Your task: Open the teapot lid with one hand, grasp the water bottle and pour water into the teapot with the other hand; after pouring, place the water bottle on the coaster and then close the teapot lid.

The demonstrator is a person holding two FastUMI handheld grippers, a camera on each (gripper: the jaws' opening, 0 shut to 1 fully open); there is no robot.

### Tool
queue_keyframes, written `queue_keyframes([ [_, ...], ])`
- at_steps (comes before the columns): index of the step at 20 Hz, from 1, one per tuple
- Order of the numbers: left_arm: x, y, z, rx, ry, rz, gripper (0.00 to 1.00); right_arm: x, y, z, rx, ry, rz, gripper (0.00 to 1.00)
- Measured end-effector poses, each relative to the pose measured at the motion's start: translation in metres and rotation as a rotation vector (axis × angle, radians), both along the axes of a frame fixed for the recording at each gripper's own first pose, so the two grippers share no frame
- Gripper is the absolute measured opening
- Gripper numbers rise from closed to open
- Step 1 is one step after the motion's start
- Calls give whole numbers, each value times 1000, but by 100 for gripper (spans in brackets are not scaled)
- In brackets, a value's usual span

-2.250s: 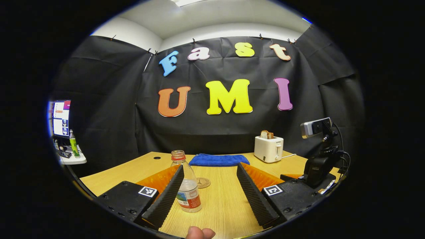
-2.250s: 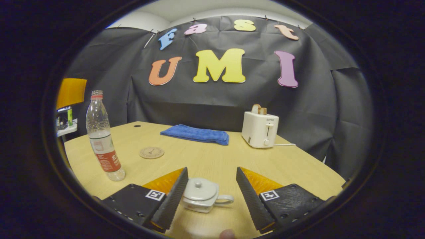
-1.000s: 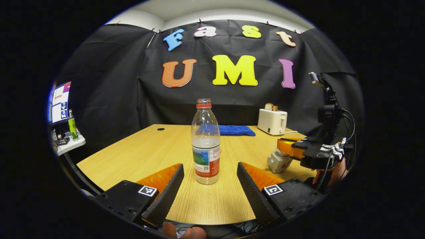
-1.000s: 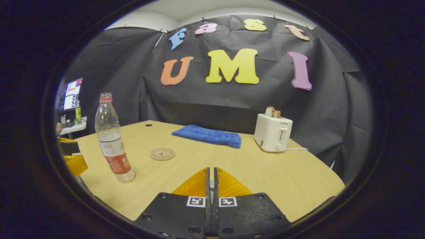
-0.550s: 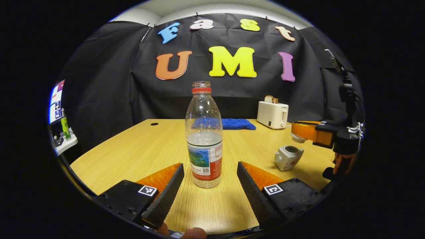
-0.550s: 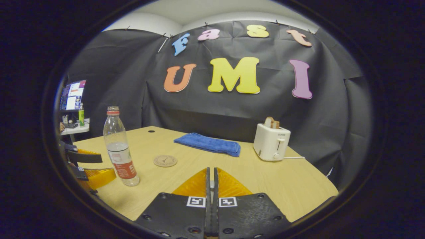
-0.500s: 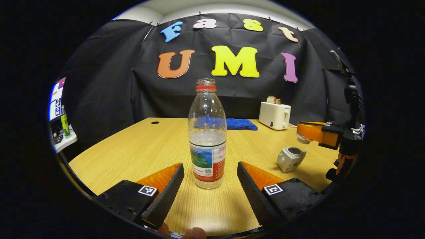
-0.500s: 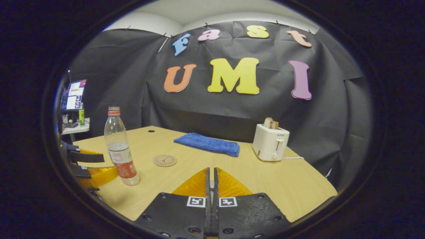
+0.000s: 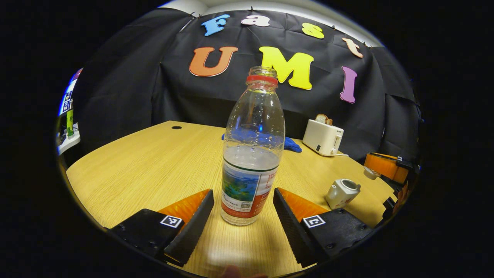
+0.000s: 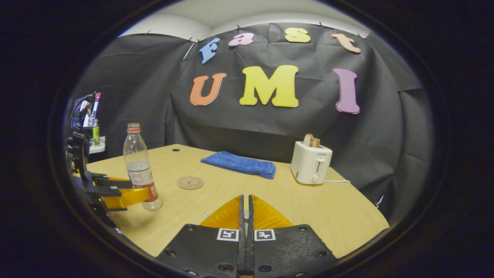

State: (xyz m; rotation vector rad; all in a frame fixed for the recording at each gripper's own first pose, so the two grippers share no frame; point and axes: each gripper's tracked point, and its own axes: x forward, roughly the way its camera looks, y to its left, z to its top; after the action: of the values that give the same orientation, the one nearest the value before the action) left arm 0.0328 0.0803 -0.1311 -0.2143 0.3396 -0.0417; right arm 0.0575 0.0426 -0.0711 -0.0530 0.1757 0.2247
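A clear water bottle with a red neck ring and no cap stands on the table, part full. My left gripper is open, and the bottle's lower body stands between its fingers. In the right gripper view, the left gripper flanks the bottle near its label. The small white teapot stands lidless to the right. My right gripper is shut. In the left gripper view, that right gripper hangs above the teapot with the white lid under its fingers. A round wooden coaster lies behind the bottle.
A white toaster holding bread stands at the back right of the wooden table. A folded blue towel lies at the back. A side shelf with a screen and a green bottle stands off the table's left.
My left gripper has moved forward, so the bottle now stands between its fingers. The right gripper shut on the lid and lifted it off the teapot, and it stays raised.
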Motion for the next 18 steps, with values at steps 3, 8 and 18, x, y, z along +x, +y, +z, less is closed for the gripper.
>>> queue_keyframes([
  [3,4,-3,-1,32,6,-15,96,-3,-4,2,-5,-3,-1,0],
  [8,5,0,-3,122,37,-14,78,-9,-11,5,11,-16,1,0],
  [18,-9,45,40,566,46,61,72,-17,-36,7,31,-14,15,0],
])
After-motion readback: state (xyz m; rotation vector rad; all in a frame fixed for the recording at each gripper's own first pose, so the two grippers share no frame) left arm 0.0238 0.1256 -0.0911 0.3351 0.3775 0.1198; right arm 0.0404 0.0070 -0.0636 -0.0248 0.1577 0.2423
